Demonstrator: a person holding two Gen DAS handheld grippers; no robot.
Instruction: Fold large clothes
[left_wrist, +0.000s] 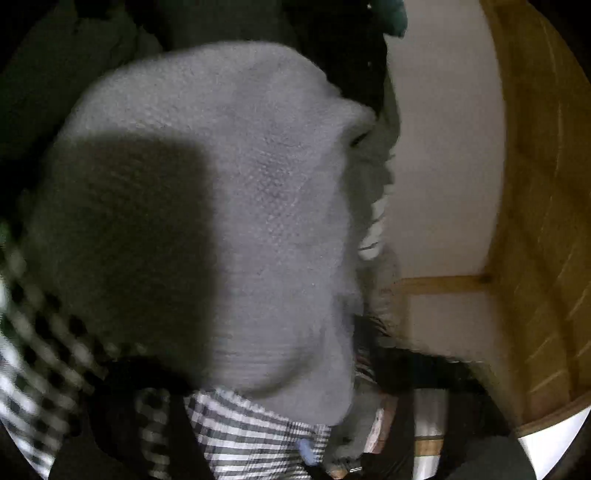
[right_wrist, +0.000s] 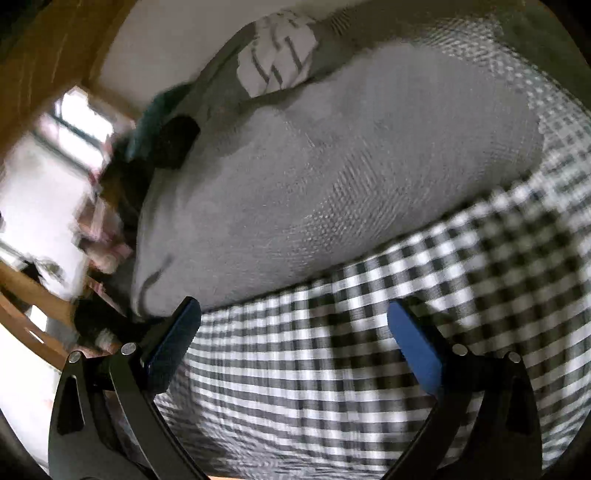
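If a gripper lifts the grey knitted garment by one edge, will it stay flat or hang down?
The grey knitted garment would probably droop: it lies in soft rounded folds on the checked cloth. Its coarse knit probably grips pads rather than slipping. It looks thick, so perhaps fairly heavy.

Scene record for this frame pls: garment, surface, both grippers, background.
garment: grey knit, bunched, unfolded
surface: checked cloth, under the knit
right gripper: open, empty, over the checked cloth at the knit's near edge
left gripper: state unclear; the knit fills most of its view
other cloth: white printed piece beyond the knit
background: white wall, wood panel
image quality: motion blur in both views
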